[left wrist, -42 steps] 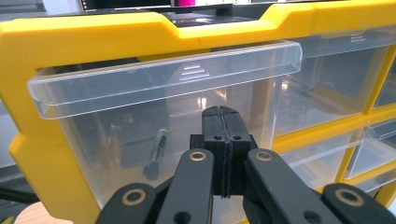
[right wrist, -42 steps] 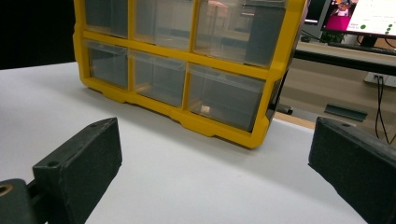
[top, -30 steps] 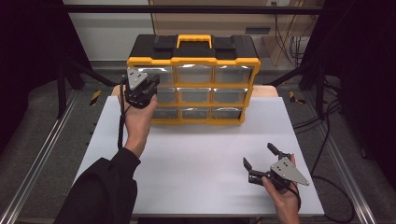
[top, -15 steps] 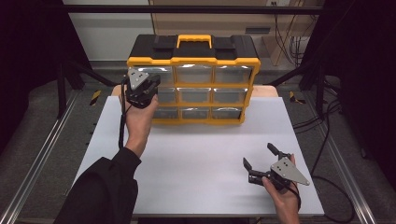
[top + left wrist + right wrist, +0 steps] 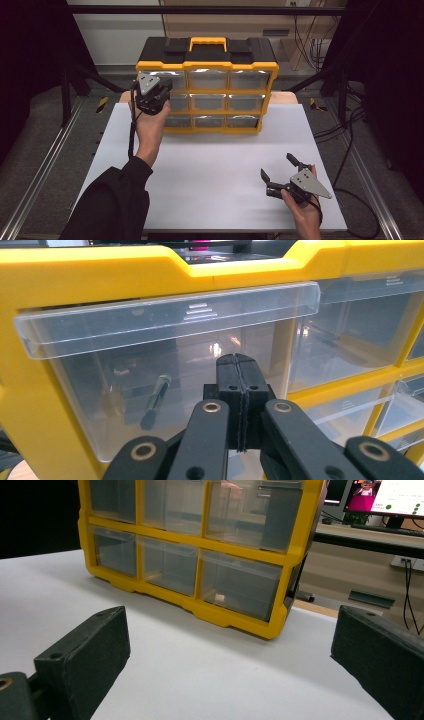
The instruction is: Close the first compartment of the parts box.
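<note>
A yellow and black drawer organiser (image 5: 207,70) with clear drawers stands at the back of the white table (image 5: 210,165). My left gripper (image 5: 165,92) is held up against its left column, shut with nothing between the jaws. In the left gripper view the closed tips (image 5: 240,360) sit just below the clear handle lip (image 5: 170,322) of the top-left drawer. A dark pen-like item (image 5: 156,400) lies inside that drawer. My right gripper (image 5: 276,166) rests low near the table's front right, open and empty, facing the organiser (image 5: 200,555).
The organiser has a yellow carry handle (image 5: 207,44) on its black lid. Metal frame rails (image 5: 45,165) run along both sides of the table. Cables (image 5: 350,150) trail on the floor to the right. A monitor (image 5: 395,495) stands behind the organiser.
The left gripper has edged slightly right, closer to the top-left drawer. The right gripper has stayed where it was.
</note>
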`<state>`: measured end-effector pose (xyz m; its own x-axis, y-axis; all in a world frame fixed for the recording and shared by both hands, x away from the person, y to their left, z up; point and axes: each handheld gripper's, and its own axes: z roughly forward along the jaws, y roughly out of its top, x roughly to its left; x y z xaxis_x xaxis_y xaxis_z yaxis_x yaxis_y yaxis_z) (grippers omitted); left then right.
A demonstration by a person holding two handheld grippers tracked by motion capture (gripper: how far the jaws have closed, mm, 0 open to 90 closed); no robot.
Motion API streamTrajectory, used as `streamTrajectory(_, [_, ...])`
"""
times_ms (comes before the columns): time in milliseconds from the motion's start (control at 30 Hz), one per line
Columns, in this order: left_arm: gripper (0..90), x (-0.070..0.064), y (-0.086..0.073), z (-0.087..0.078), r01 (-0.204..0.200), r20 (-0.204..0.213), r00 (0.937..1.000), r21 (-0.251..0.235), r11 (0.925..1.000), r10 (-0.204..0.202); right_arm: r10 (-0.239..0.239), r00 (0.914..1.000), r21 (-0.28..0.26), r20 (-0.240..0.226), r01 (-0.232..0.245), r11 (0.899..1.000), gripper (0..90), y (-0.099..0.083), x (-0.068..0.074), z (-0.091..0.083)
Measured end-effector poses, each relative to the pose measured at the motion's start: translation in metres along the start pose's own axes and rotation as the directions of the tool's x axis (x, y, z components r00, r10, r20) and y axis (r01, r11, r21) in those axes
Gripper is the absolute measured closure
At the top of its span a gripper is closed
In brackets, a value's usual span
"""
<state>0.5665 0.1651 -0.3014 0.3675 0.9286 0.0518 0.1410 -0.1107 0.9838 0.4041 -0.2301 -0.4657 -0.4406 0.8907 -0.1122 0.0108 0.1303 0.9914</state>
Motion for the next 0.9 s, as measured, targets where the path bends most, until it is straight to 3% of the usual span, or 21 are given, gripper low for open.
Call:
streamTrajectory(467, [89.6, 0.0021, 0.0016, 0.0033, 0.000, -0.003, 1.0000, -0.006, 1.0000, 0.000, -0.002, 1.0000, 0.000, -0.002, 0.002, 1.000, 2.3, -0.0004, -0.0004, 0.0005])
streamTrajectory(633, [89.6, 0.0019, 0.0009, 0.0052, -0.019, -0.004, 0.9998, -0.014, 0.9997, 0.019, 0.009, 1.0000, -0.001, 0.001, -0.009, 1.000, 2.3, -0.0010, -0.0015, 0.0005])
streamTrajectory(900, [89.6, 0.0040, 0.0007, 0.0073, -0.007, 0.002, 1.0000, -0.021, 0.9997, 0.007, 0.009, 1.0000, 0.004, -0.002, -0.009, 1.000, 2.3, -0.0011, 0.0000, 0.0018])
